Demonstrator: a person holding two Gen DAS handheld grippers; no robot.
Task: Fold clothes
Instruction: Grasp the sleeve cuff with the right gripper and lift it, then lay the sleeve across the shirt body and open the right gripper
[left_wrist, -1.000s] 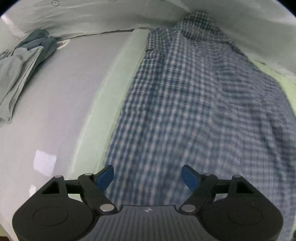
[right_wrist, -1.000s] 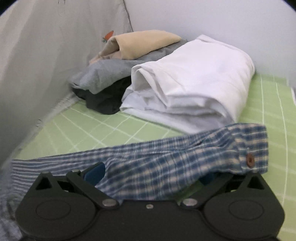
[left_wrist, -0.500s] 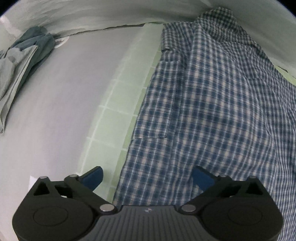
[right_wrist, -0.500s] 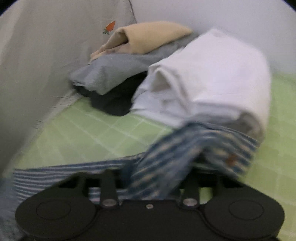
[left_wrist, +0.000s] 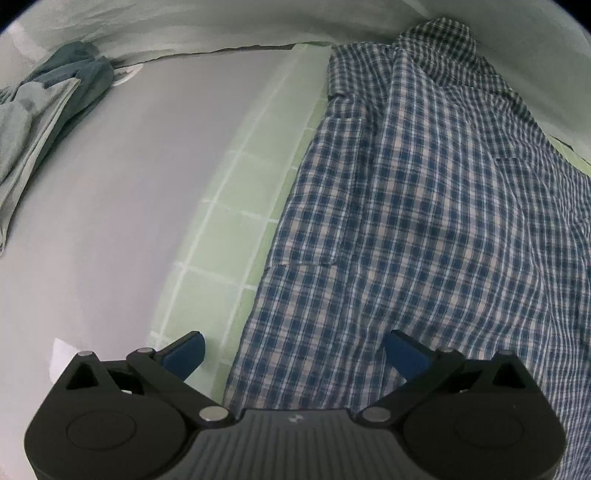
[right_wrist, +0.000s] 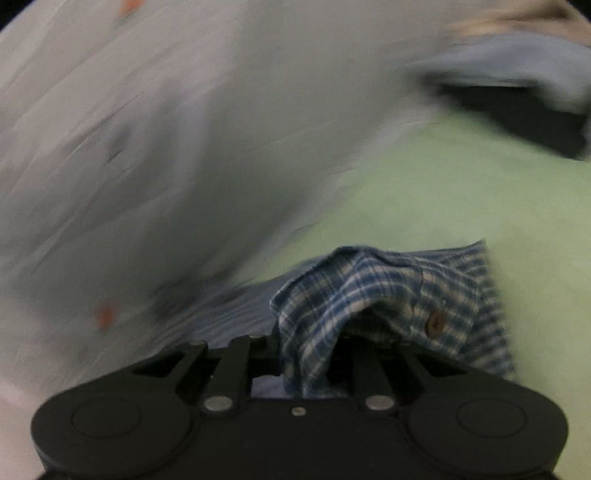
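A blue-and-white plaid shirt (left_wrist: 424, 221) lies spread on a green checked mat (left_wrist: 236, 206), collar at the far end. My left gripper (left_wrist: 293, 345) hangs open just above the shirt's near left edge; one blue pad is over the mat, the other over the cloth, and nothing is pinched. In the blurred right wrist view, my right gripper (right_wrist: 306, 354) is shut on the shirt's sleeve cuff (right_wrist: 388, 291). The cuff bunches up over the jaws and hides the fingertips. A brown button (right_wrist: 433, 324) shows on the cuff.
A crumpled blue-grey garment (left_wrist: 48, 110) lies at the far left on a pale grey surface (left_wrist: 110, 221). A white cloth wall with small orange prints (right_wrist: 129, 147) rises to the left of the right gripper. Folded clothes (right_wrist: 517, 66) sit blurred at the top right.
My right gripper shut on the cuff, then swung left with it, turning toward the white cloth wall. My left gripper opened wider and shifted to the shirt's left edge.
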